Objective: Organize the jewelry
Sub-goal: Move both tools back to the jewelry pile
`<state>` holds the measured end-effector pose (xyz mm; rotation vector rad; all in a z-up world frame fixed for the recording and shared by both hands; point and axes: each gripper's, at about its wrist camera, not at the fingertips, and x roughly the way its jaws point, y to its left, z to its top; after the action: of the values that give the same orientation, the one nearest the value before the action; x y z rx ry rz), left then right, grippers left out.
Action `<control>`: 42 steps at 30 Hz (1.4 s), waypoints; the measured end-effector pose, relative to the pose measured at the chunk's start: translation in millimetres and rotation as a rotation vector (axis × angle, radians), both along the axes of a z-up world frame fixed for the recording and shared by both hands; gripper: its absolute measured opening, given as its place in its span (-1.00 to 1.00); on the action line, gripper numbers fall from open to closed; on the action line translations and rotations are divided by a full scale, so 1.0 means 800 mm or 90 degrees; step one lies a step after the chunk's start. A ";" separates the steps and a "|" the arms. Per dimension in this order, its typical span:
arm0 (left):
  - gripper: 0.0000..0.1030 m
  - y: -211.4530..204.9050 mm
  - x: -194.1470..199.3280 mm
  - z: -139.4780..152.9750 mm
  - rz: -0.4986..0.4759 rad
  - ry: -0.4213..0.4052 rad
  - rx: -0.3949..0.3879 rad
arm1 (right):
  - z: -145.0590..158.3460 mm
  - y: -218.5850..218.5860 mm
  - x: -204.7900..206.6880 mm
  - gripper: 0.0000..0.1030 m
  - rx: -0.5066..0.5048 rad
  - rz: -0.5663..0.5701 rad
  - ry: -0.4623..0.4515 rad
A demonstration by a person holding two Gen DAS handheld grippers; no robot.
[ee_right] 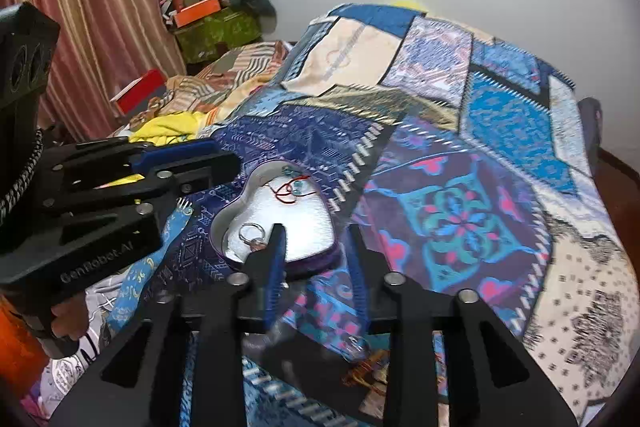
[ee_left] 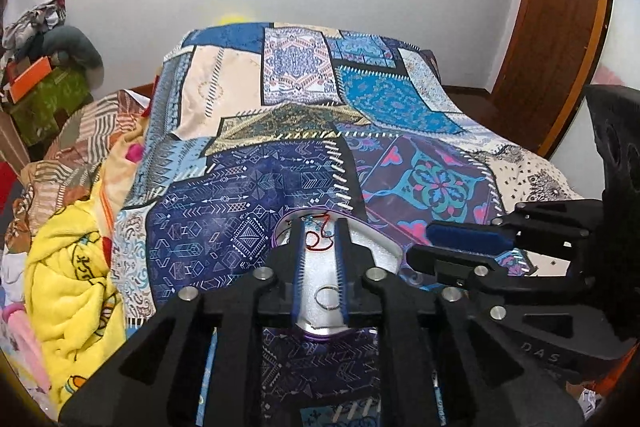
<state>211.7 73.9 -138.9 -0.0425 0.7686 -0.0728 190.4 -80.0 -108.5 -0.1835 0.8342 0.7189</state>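
A heart-shaped purple tin (ee_left: 384, 247) (ee_right: 320, 223) with a white lining lies on the patchwork bedspread. Inside it are a silver ring (ee_left: 326, 295) (ee_right: 251, 231), a red cord (ee_left: 318, 241) (ee_right: 285, 190) and small teal earrings (ee_right: 297, 187). My left gripper (ee_left: 319, 227) is open, its fingers spanning the tin from above, empty. My right gripper (ee_right: 316, 231) is open at the tin's near right edge; its left finger tip is close to the ring. Each gripper shows in the other view: the right one (ee_left: 460, 247), the left one (ee_right: 192, 163).
The bedspread (ee_left: 280, 99) (ee_right: 460, 147) covers the bed. A yellow blanket (ee_left: 76, 291) and striped bedding (ee_right: 224, 71) are heaped at the left. Boxes and clothes (ee_right: 212, 15) stand by the curtain. More jewelry (ee_right: 368, 371) lies under my right gripper. A wooden door (ee_left: 560, 27) is at right.
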 end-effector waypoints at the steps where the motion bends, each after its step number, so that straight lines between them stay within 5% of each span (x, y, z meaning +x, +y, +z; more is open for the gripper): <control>1: -0.62 0.000 -0.002 0.003 0.002 -0.003 0.001 | 0.005 -0.005 -0.003 -0.26 0.000 -0.006 -0.008; 7: -0.17 -0.011 -0.026 0.030 0.014 -0.034 0.018 | 0.033 -0.041 -0.015 0.04 0.016 -0.047 -0.039; 13: 0.25 -0.033 -0.053 0.056 0.007 -0.068 0.048 | 0.049 -0.073 -0.023 0.06 0.027 -0.080 -0.053; 19: 0.43 -0.057 -0.065 0.062 -0.012 -0.068 0.045 | 0.049 -0.107 -0.029 0.06 0.018 -0.110 -0.060; 33: 0.42 -0.100 -0.035 -0.020 -0.045 0.065 -0.016 | -0.013 -0.166 -0.020 0.07 -0.039 -0.146 0.005; 38: -0.08 -0.111 -0.025 -0.058 -0.060 0.115 -0.002 | -0.039 -0.168 -0.011 0.07 -0.045 -0.135 0.040; 42: -0.13 -0.116 -0.026 -0.079 -0.076 0.144 0.000 | -0.052 -0.163 -0.005 0.06 -0.046 -0.127 0.053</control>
<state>191.0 -18.8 -202.5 -0.0046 0.9968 -0.1846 186.4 -210.7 -149.7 -0.1338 0.9444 0.5112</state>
